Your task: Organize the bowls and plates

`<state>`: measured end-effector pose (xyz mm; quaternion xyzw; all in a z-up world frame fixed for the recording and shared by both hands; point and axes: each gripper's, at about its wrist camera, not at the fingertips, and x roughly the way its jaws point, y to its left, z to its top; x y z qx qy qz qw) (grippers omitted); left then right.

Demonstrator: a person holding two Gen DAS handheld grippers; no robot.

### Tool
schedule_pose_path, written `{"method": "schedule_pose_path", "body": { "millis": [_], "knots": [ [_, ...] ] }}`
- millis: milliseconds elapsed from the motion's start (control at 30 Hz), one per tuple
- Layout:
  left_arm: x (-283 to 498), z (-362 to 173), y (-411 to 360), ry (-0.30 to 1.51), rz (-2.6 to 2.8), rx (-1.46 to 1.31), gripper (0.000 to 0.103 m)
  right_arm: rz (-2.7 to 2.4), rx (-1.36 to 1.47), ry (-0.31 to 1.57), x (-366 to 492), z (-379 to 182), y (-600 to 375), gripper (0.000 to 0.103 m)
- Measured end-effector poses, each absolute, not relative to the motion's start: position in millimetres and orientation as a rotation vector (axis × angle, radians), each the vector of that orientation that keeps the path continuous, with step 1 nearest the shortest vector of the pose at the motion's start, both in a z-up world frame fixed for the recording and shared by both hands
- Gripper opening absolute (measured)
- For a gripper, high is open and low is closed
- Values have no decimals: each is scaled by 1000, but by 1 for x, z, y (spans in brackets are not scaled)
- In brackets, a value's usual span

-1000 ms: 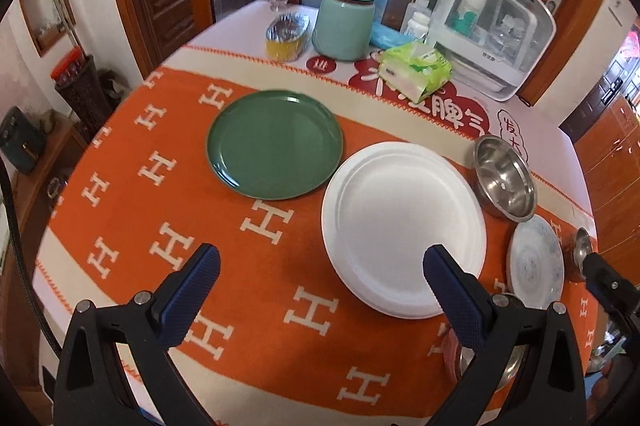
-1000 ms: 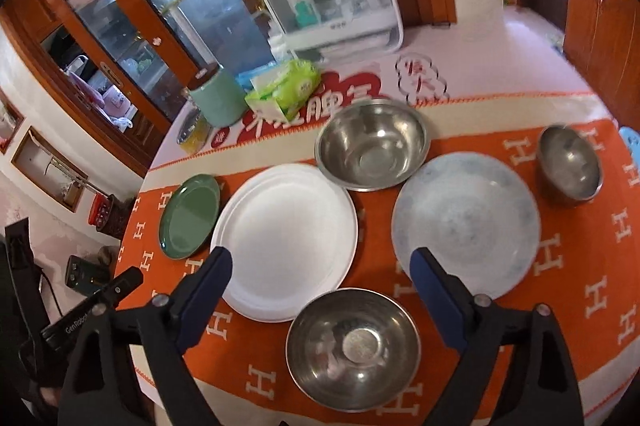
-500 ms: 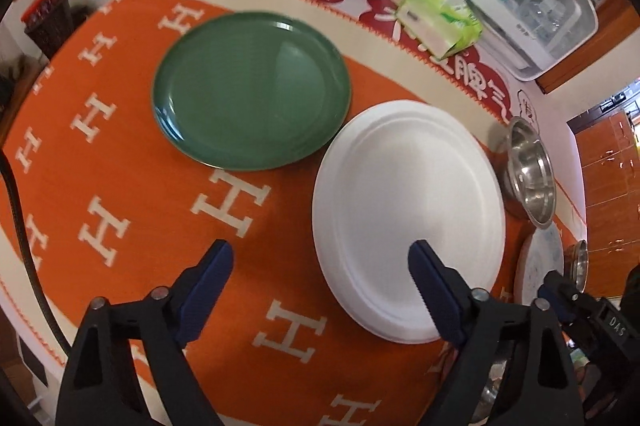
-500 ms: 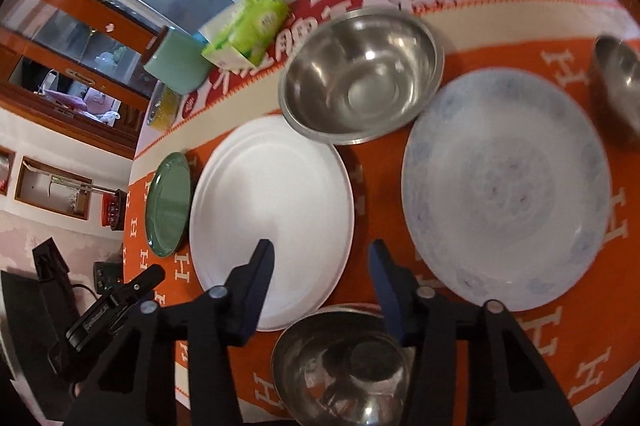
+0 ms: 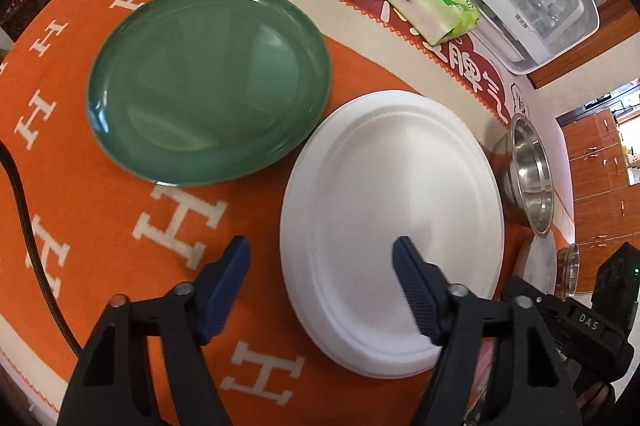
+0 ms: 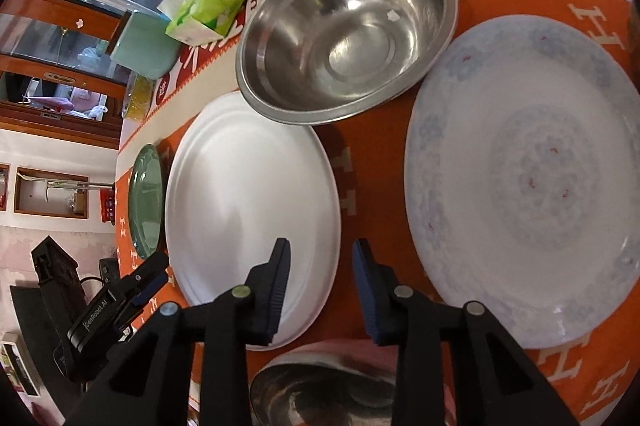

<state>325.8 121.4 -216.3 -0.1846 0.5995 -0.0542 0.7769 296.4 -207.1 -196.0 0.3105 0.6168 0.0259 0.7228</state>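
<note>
Both grippers have dropped closer to the orange tablecloth than a second ago. White plate lies centre, green plate just beside it on the left, patterned plate right. Large steel bowl sits far, overlapping the white plate's rim. Left gripper: fingers wide apart, straddling the white plate's near-left edge, holding nothing. Right gripper: fingers partly closed, empty, over its near-right edge.
</note>
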Motion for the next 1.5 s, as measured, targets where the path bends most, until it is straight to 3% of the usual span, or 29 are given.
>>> {"method": "schedule_pose_path", "body": {
  "millis": [167,333,567,1033,1500],
  "knots": [
    [332,-226,120,1316,-114,-401,55,63,679,1380,300,-203,-207,24],
    [336,-233,121,1328,-126,-404,39,66,674,1390,303,-209,-209,21],
    [341,-234,120,1306,-151,-395,38,82,679,1387,306,-214,-209,16],
    [339,-231,116,1295,-142,-346,38,85,663,1378,305,-209,-205,16],
    [319,-187,120,1167,-143,-325,38,99,662,1320,292,-182,-199,16]
  ]
}}
